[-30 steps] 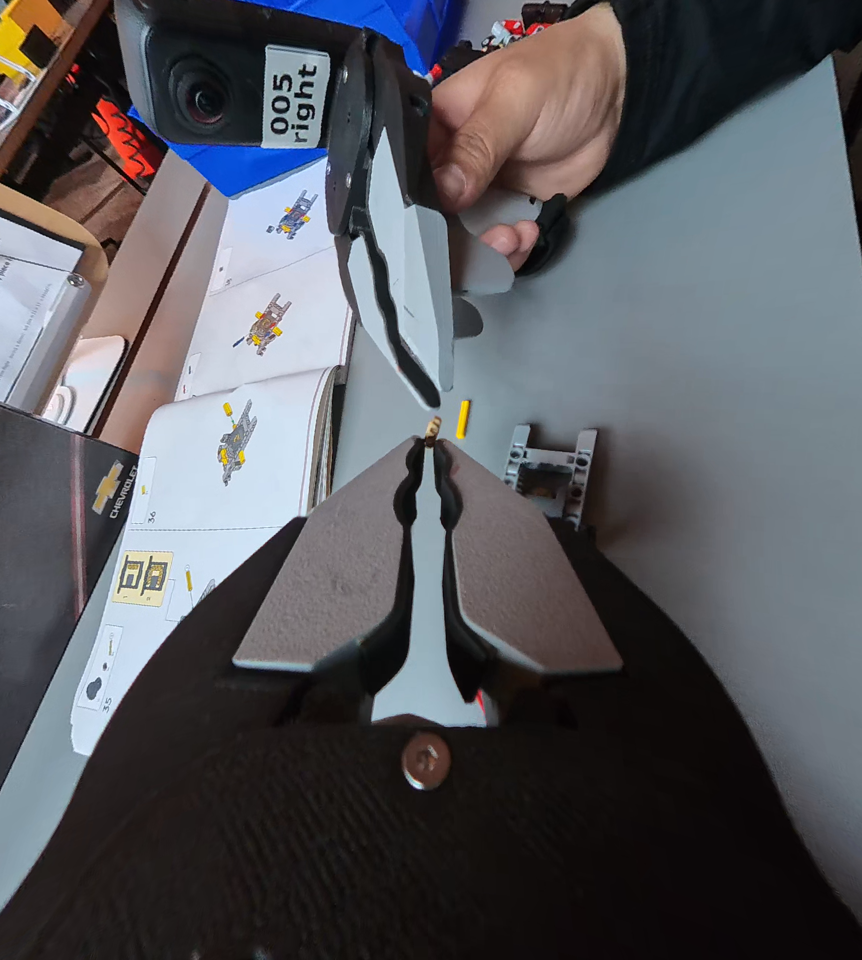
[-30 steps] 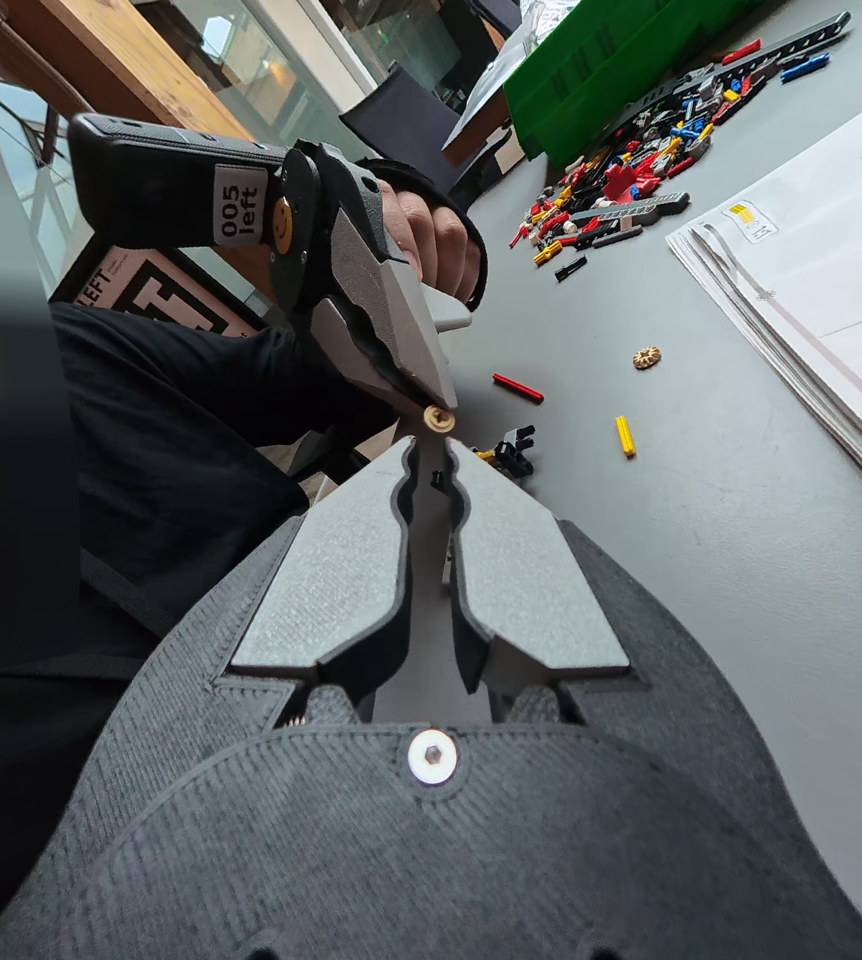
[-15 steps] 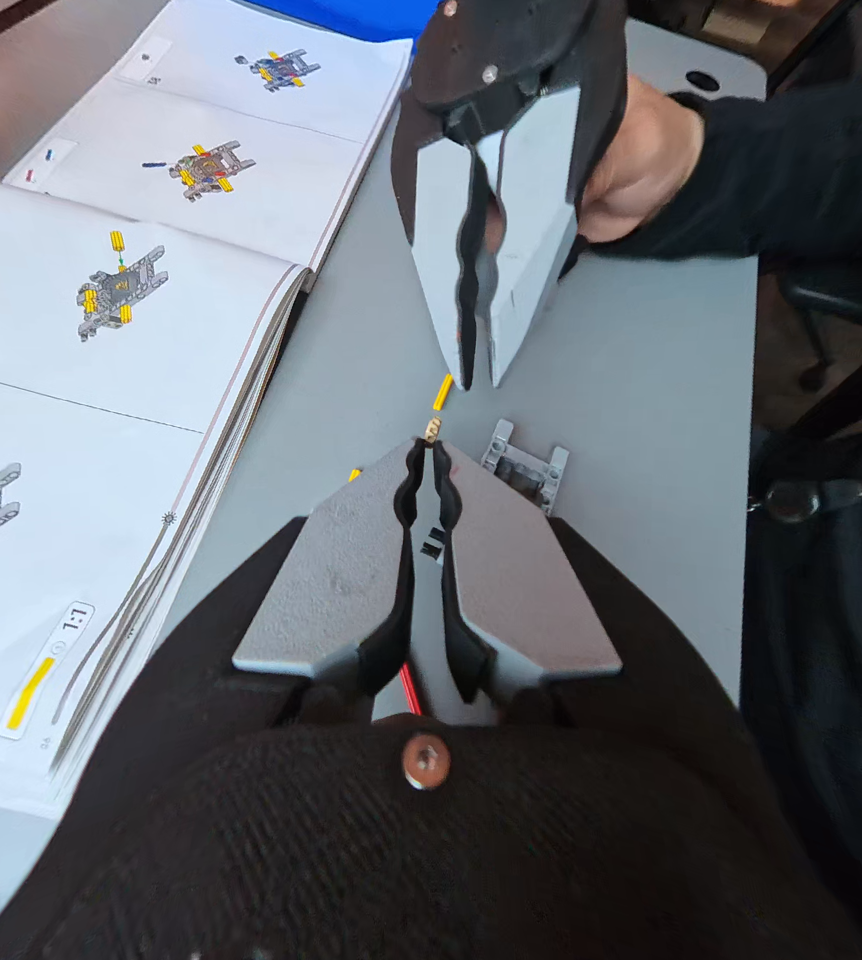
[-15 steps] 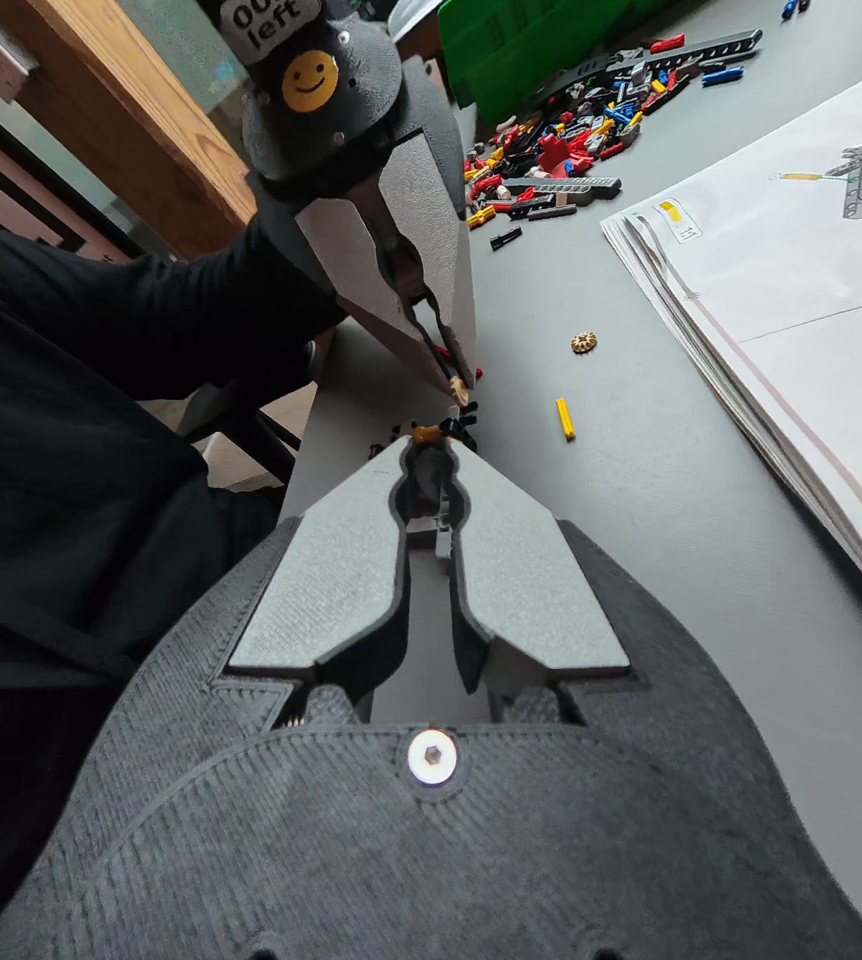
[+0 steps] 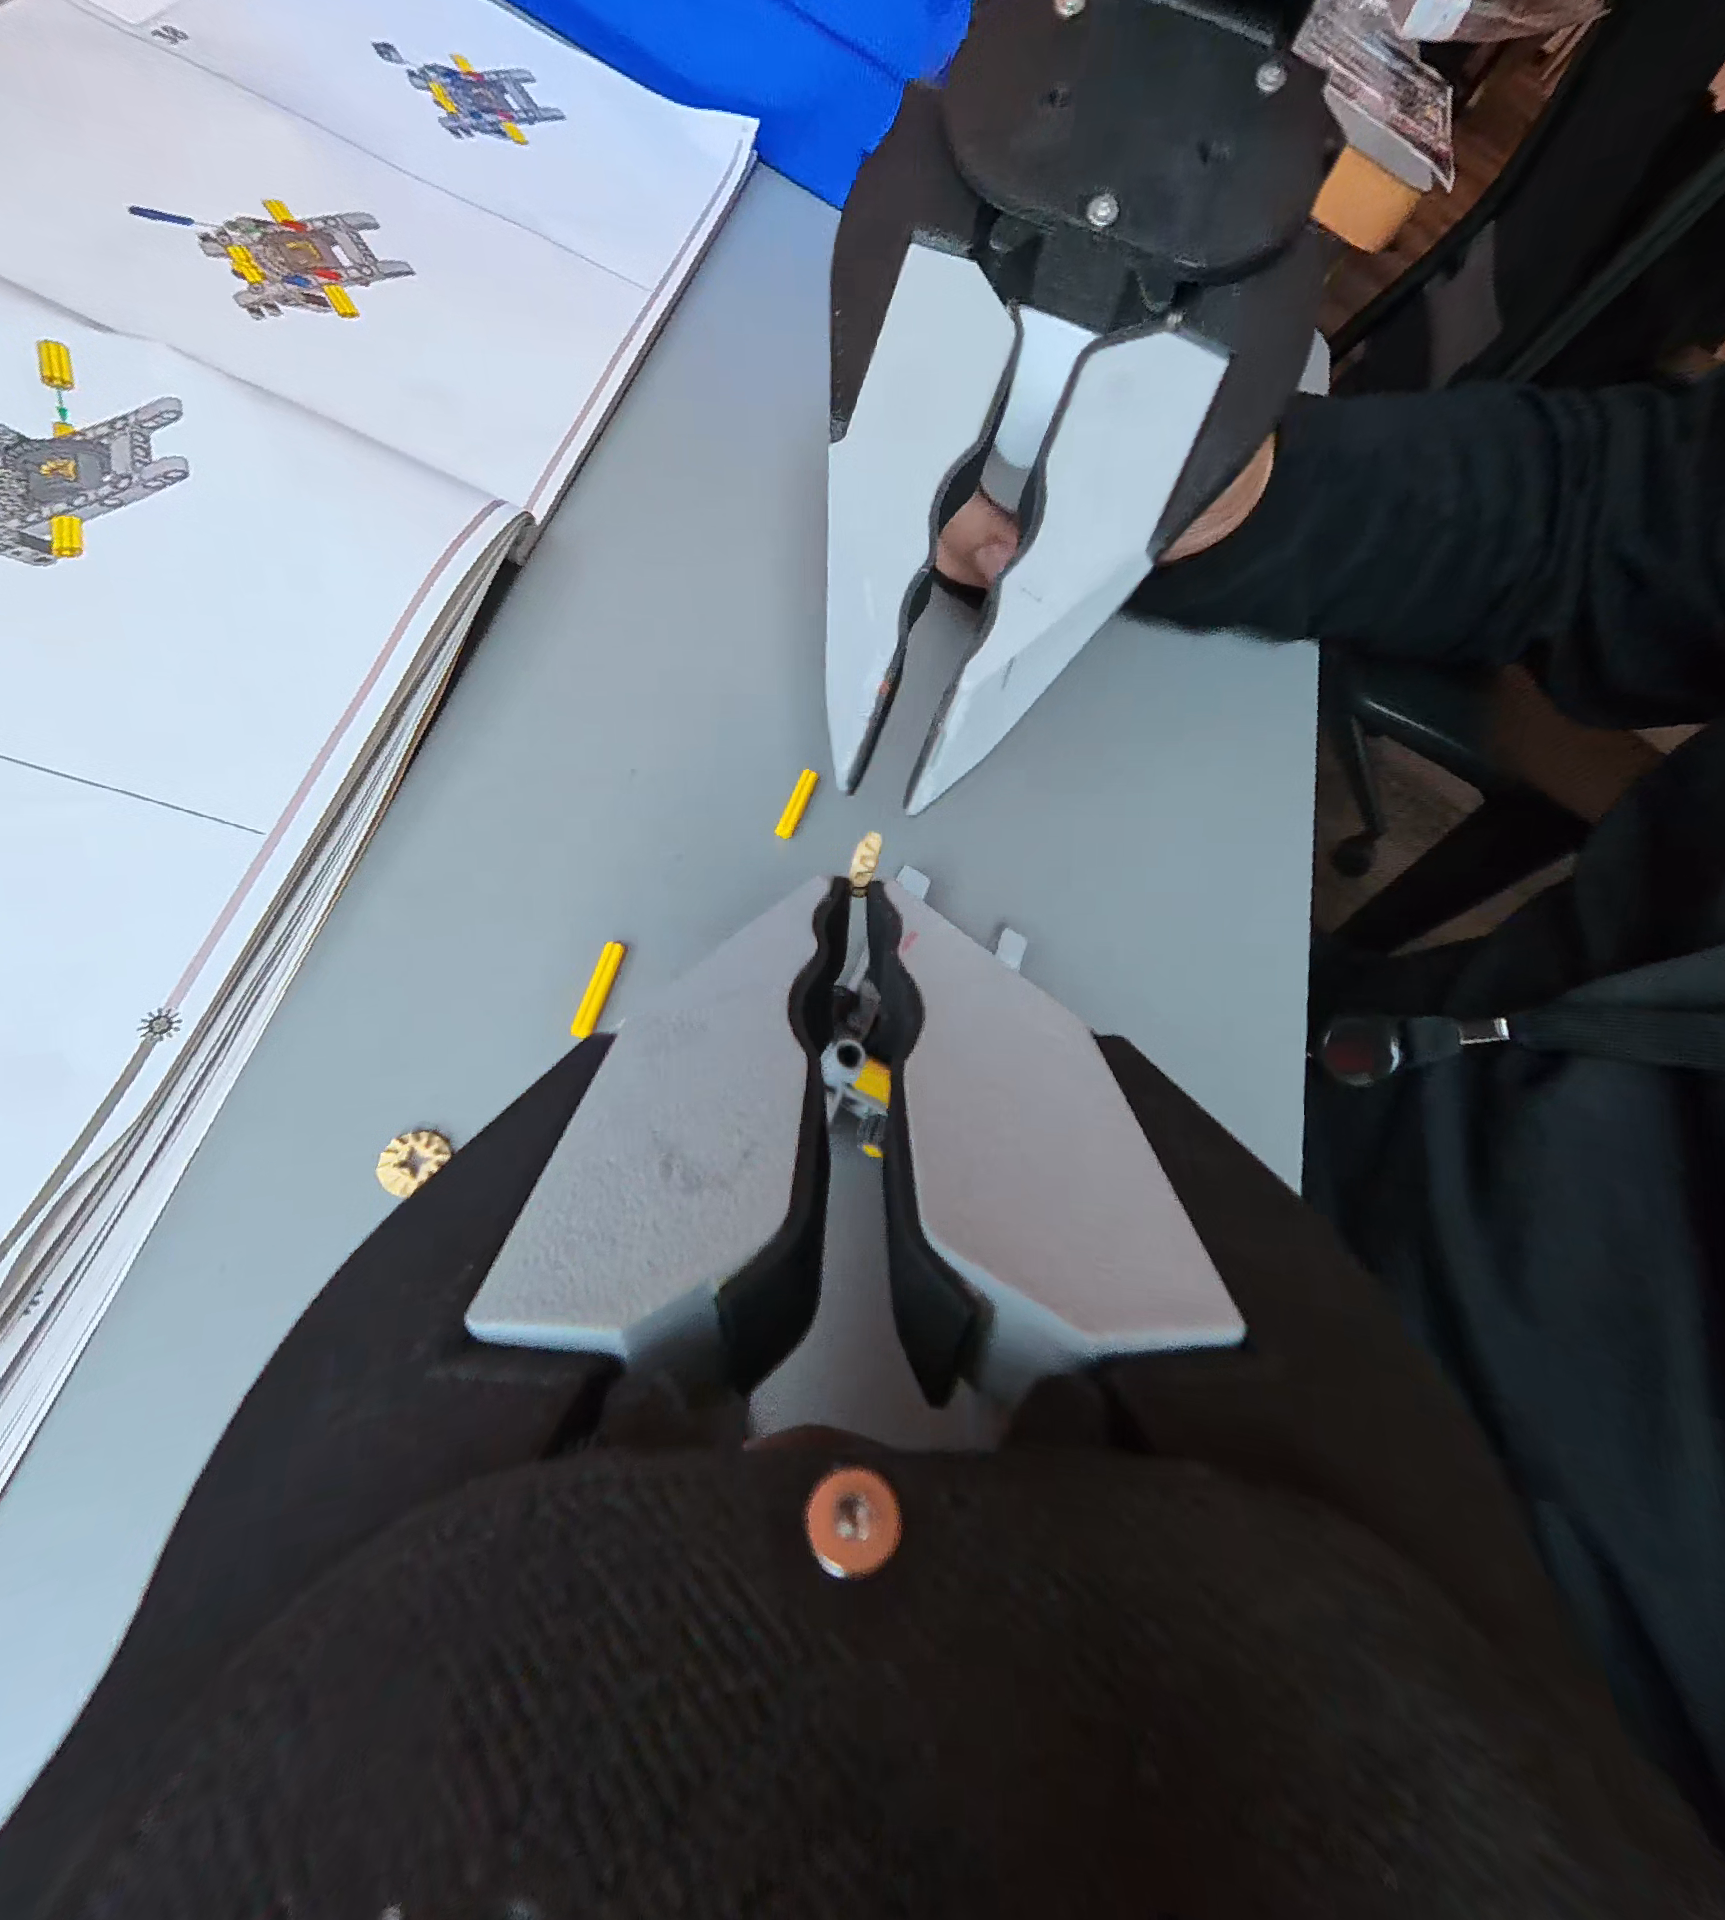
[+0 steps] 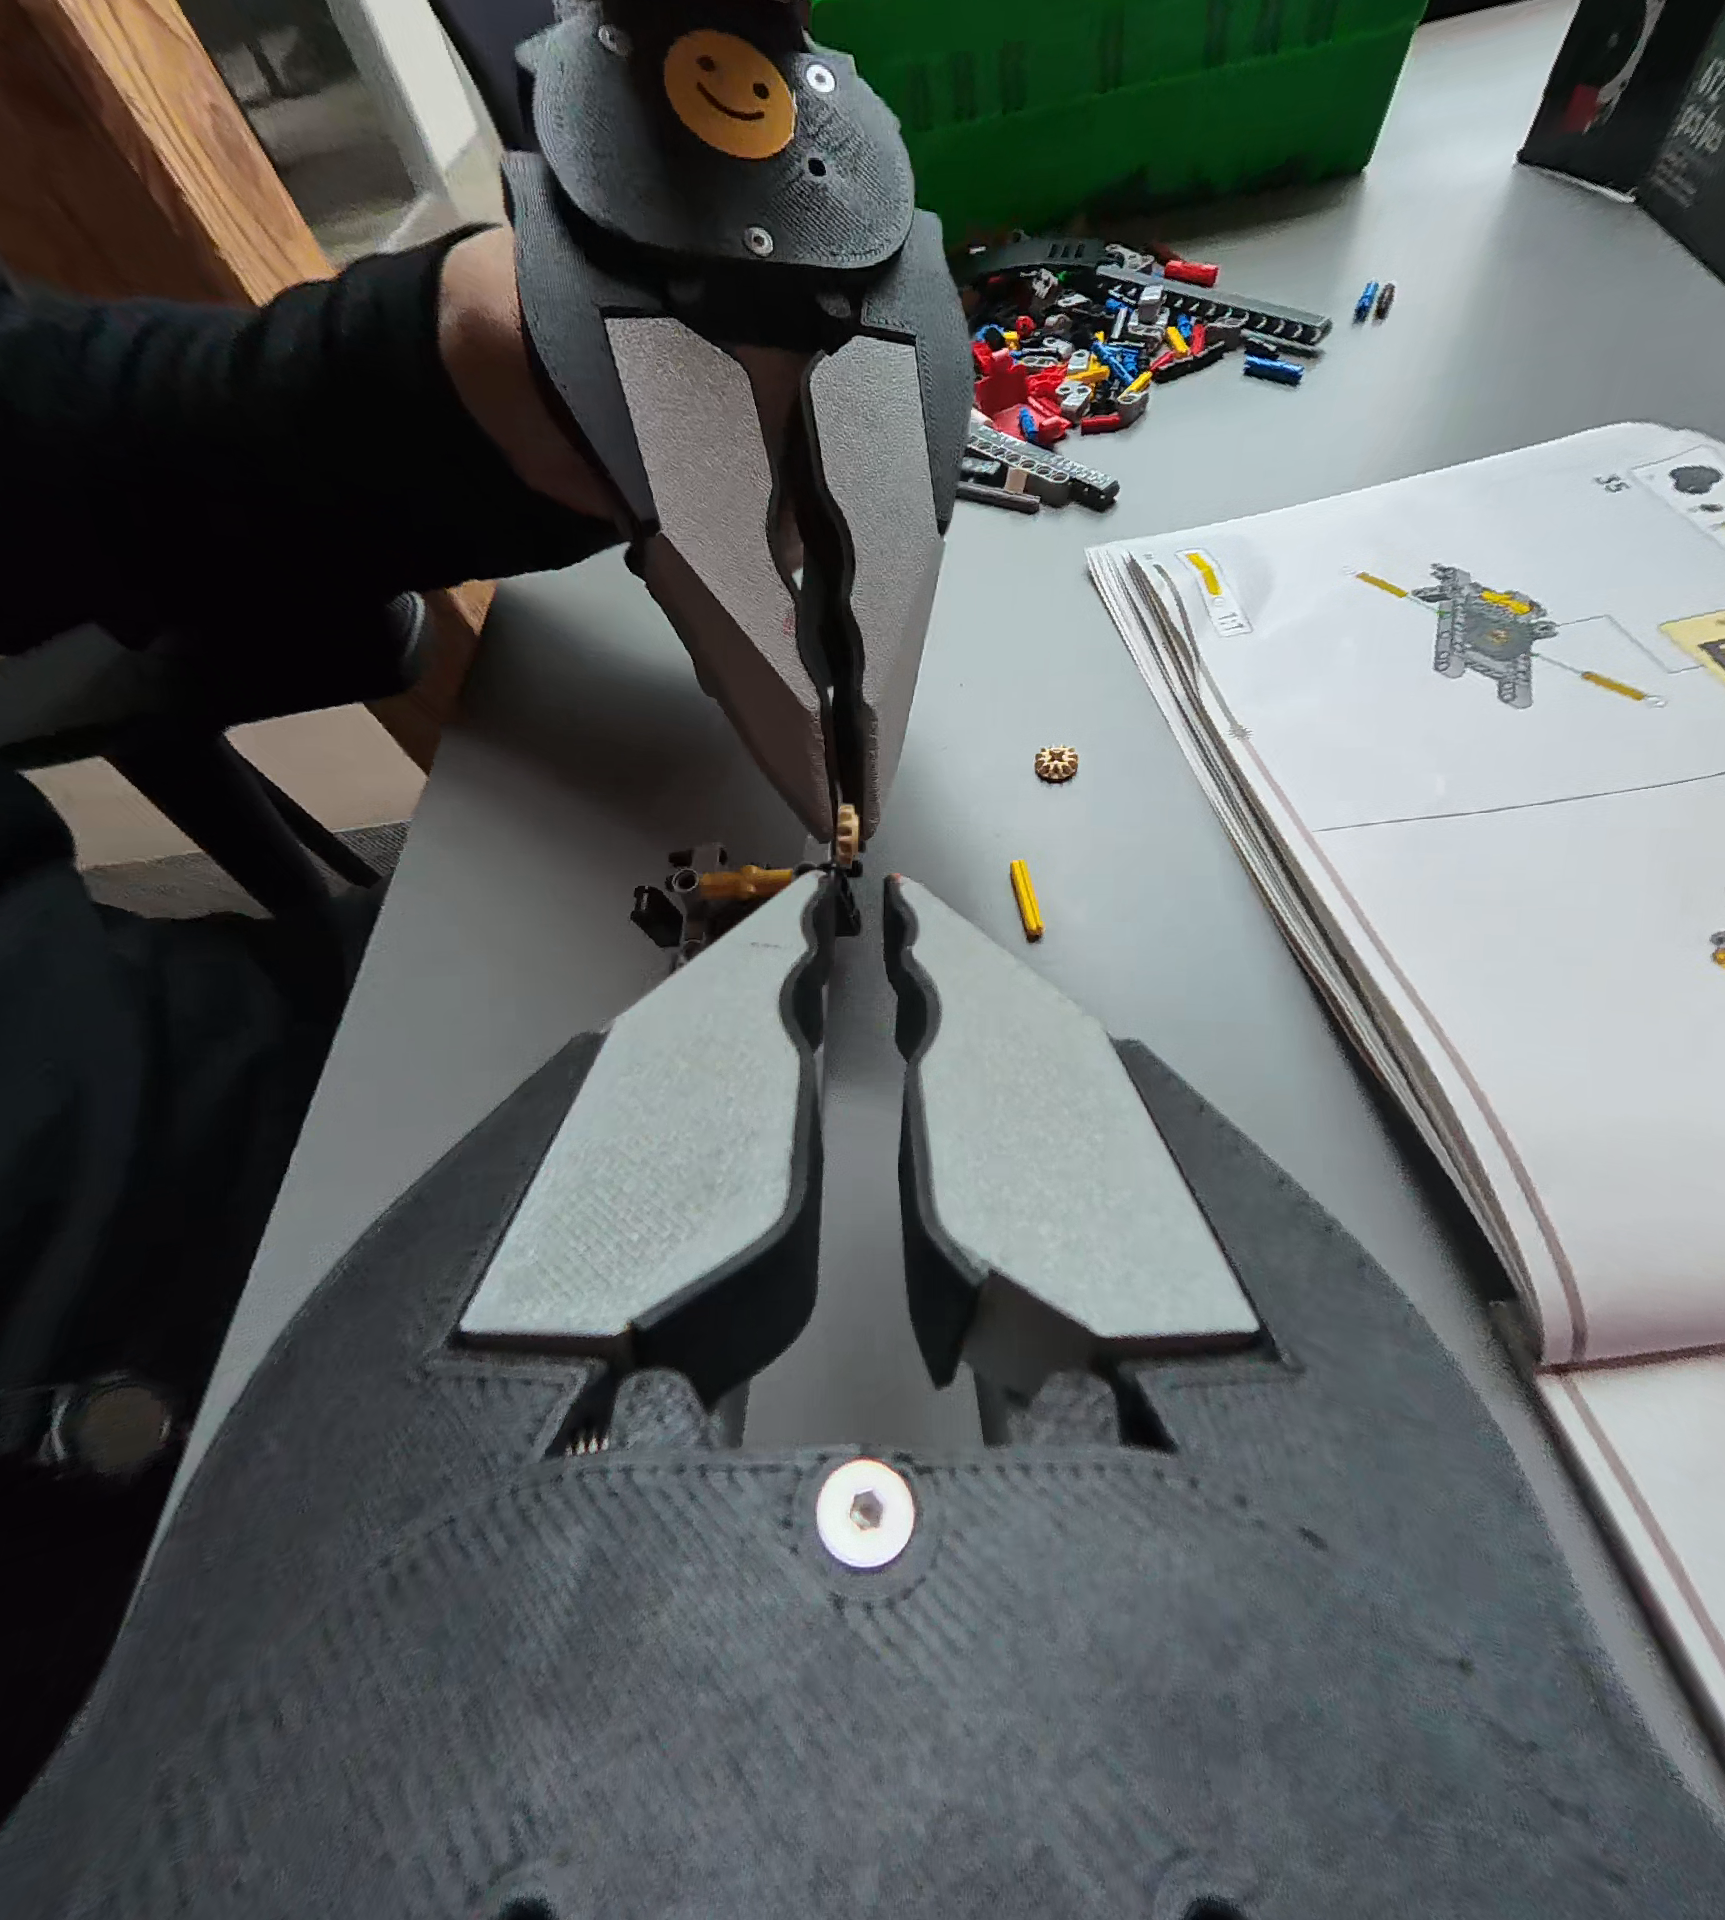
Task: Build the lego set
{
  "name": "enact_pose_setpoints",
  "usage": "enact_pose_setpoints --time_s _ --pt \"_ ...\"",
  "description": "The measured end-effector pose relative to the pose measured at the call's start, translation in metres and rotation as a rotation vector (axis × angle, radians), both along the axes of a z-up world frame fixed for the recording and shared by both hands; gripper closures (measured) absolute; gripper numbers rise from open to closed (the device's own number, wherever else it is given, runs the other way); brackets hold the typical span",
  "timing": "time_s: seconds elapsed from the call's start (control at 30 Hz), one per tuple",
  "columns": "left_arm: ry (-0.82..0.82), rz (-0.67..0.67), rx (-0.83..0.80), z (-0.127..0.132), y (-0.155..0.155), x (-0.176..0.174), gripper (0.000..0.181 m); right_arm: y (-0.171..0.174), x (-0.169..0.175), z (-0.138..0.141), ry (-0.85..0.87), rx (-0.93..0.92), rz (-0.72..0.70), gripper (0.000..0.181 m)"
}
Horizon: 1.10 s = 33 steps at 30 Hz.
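Left wrist view shows the left gripper (image 5: pixel 853 894) with jaws pinching a small tan toothed gear (image 5: pixel 866 860) above the part-built grey lego frame (image 6: pixel 707 896) near the grey tabletop's (image 5: pixel 629 727) edge. Right gripper (image 6: pixel 853 894) jaws stand slightly spread, empty. Align the gear's hole squarely before pressing.

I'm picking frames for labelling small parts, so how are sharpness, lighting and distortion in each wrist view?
Left wrist view: the tan gear in the left gripper is sharp; the black mount below is softly blurred; straight edges of the manual bow, wide-angle. Right wrist view: soft, even light, no glare; the loose gear is crisp, the parts pile slightly softer.
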<state>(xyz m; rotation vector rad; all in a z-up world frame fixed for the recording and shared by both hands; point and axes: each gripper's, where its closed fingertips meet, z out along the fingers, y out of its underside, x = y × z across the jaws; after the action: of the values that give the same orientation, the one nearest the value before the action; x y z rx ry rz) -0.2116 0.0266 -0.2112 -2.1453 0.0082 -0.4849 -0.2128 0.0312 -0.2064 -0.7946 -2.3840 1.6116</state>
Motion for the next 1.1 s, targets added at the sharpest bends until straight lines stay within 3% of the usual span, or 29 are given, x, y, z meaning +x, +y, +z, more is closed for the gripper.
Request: enact_pose_setpoints --time_s 1.1 --pt "0.106 -0.052 0.008 -0.0025 0.0003 0.0087 0.181 -0.0090 0.0069 -0.0018 0.135 0.112 0.027 0.181"
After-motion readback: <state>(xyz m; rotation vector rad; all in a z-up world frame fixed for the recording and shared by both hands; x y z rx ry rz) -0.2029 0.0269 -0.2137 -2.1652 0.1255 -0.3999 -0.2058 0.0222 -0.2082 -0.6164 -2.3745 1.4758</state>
